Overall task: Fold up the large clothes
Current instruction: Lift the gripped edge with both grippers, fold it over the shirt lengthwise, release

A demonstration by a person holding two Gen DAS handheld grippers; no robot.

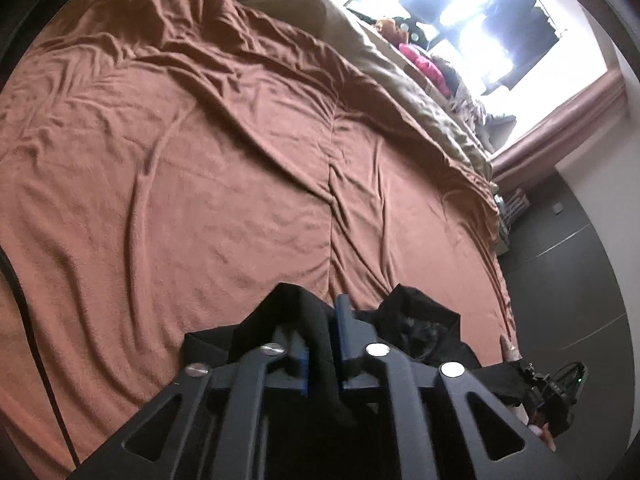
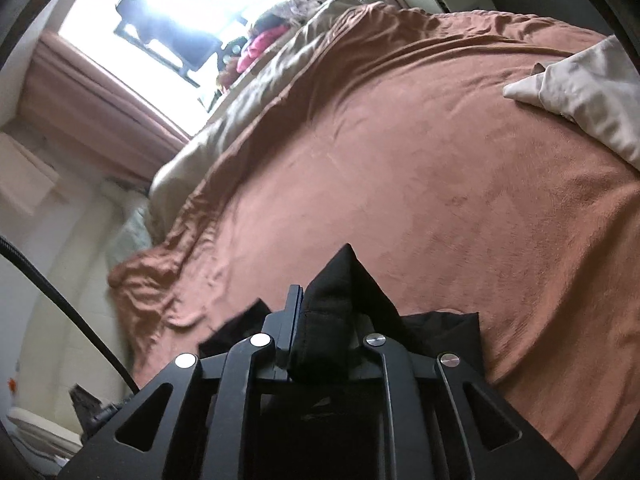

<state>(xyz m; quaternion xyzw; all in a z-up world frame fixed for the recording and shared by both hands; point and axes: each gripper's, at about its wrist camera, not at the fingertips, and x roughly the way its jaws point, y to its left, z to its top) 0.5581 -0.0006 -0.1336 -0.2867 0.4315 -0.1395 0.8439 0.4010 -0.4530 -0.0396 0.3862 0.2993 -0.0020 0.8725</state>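
Observation:
A black garment (image 1: 424,328) hangs bunched at the near edge of a bed covered by a brown blanket (image 1: 224,168). My left gripper (image 1: 320,320) is shut on a fold of this black garment, held above the blanket. In the right wrist view my right gripper (image 2: 316,308) is shut on another bunched edge of the black garment (image 2: 344,280), also above the brown blanket (image 2: 420,184). The rest of the garment hangs below the fingers and is mostly hidden. The other gripper (image 1: 556,396) shows at the lower right of the left wrist view.
A tan duvet (image 1: 400,80) lies along the far side of the bed under a bright window (image 1: 480,12). A pale cloth (image 2: 584,96) lies on the blanket at right. Clothes (image 2: 260,44) pile on the sill. A black cable (image 2: 68,300) hangs at left.

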